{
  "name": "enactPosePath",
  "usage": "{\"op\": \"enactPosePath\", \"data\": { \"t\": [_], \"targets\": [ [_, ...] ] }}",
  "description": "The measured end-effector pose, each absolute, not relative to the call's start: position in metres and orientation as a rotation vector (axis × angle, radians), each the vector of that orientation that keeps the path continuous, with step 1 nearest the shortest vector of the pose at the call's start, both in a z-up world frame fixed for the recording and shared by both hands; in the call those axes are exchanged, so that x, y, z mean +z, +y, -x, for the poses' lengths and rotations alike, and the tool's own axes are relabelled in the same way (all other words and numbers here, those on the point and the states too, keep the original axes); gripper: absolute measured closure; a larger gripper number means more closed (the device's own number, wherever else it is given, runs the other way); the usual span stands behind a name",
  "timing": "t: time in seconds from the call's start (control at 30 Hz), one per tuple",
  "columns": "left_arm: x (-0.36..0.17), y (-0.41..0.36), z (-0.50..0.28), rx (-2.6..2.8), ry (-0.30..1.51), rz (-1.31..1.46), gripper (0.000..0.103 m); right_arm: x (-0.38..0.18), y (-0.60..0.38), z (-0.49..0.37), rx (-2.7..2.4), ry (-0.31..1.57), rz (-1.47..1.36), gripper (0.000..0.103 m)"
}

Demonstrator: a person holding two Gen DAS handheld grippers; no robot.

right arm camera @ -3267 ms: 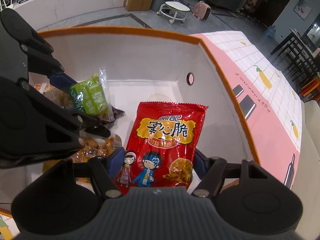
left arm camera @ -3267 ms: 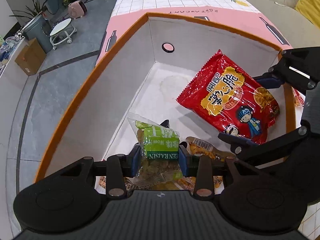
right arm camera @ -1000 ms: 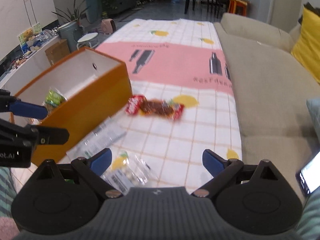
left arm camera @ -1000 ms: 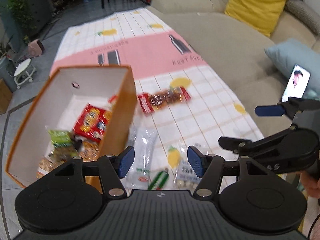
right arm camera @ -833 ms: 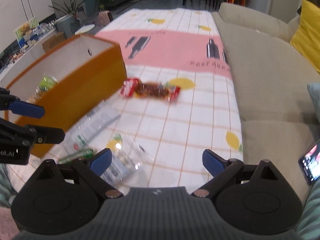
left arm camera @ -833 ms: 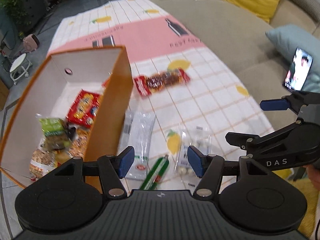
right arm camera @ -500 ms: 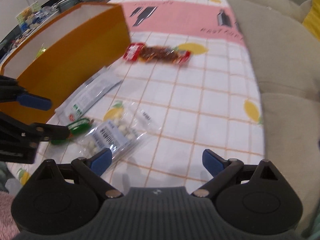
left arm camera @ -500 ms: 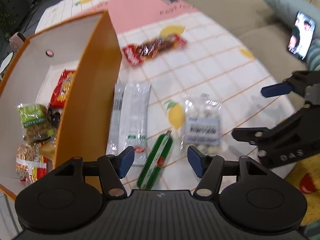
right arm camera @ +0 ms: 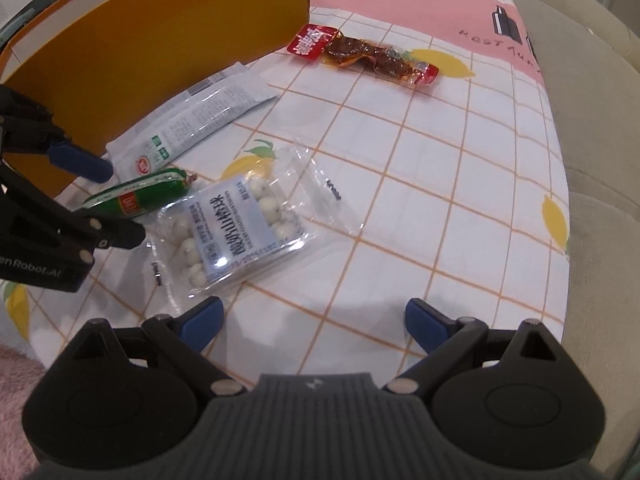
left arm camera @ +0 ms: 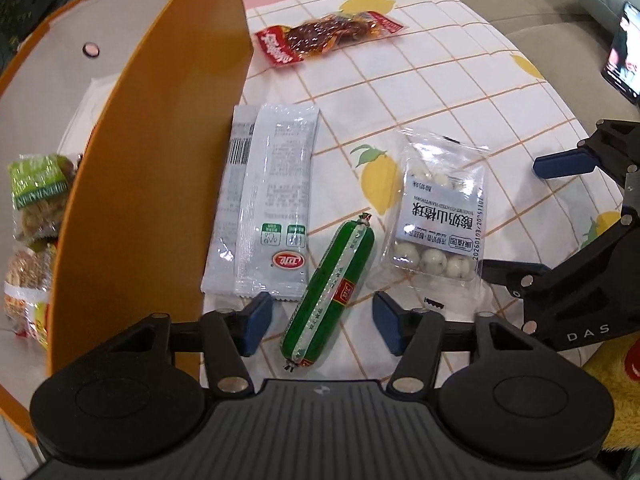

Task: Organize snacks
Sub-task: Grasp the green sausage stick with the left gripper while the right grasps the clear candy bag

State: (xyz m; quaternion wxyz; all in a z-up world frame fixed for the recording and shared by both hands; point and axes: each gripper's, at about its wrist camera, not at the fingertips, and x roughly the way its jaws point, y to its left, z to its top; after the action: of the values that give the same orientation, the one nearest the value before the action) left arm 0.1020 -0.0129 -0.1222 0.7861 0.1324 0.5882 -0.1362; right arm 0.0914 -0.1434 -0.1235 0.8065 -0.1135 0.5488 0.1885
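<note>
We are holding the left gripper [left arm camera: 322, 322] low over the tablecloth [left arm camera: 460, 92], its jaws apart and empty, with the green sausage [left arm camera: 331, 288] lying lengthwise between the two blue pads; the pads are not touching it; we are holding the right gripper [right arm camera: 314, 322] just beside, jaws spread wide and empty, with the clear bag of white balls [right arm camera: 236, 226] lying ahead of its left pad.

Progress, as far as the views are showing: the orange box [left arm camera: 160, 152] is already holding some snacks; through its open top we are seeing a green raisin pack [left arm camera: 34, 184] and a pack of brownish pieces [left arm camera: 26, 284] below it; the rest of the inside is hidden behind the near wall.

Four items are lying outside on the cloth: the sausage, the bag of balls just to its right, two silver sachets [left arm camera: 272, 212] overlapping each other and touching or nearly touching the box wall, and a red packet of dark dried meat [left arm camera: 326, 36] further away, well apart from the others.

We are judging the task as partly done, with these four left; the sausage is looking like the left gripper's next pick and the bag of balls the right's; both are thin and slippery, so a closing pad may skid off the film.
</note>
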Motion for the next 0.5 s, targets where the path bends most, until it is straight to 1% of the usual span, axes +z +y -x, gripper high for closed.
{"op": "enactPosePath", "data": {
  "t": [0.03, 0.1, 0.17, 0.3, 0.37, 0.43, 0.5],
  "targets": [
    [-0.124, -0.012, -0.104, -0.293, 1.272, -0.272, 0.043, -0.124, -0.143, -0.092, 0.403, 1.168, 0.243, 0.009],
    [-0.124, -0.007, -0.106, -0.291, 1.267, -0.226, 0.046, -0.124, -0.144, -0.095, 0.391, 1.158, 0.24, 0.011],
    [-0.123, -0.004, -0.108, -0.286, 1.26, -0.184, 0.058, -0.123, -0.146, -0.098, 0.374, 1.149, 0.225, 0.013],
    [-0.122, -0.003, -0.114, -0.276, 1.253, -0.113, 0.066, -0.124, -0.156, -0.107, 0.305, 1.14, 0.185, 0.018],
    [-0.122, -0.005, -0.116, -0.276, 1.248, -0.082, 0.073, -0.124, -0.162, -0.111, 0.263, 1.137, 0.155, 0.019],
    [-0.123, -0.007, -0.117, -0.285, 1.245, -0.047, 0.075, -0.123, -0.17, -0.114, 0.225, 1.134, 0.132, 0.022],
    [-0.123, -0.009, -0.116, -0.293, 1.245, -0.009, 0.075, -0.123, -0.176, -0.115, 0.205, 1.134, 0.116, 0.022]
  ]
}}
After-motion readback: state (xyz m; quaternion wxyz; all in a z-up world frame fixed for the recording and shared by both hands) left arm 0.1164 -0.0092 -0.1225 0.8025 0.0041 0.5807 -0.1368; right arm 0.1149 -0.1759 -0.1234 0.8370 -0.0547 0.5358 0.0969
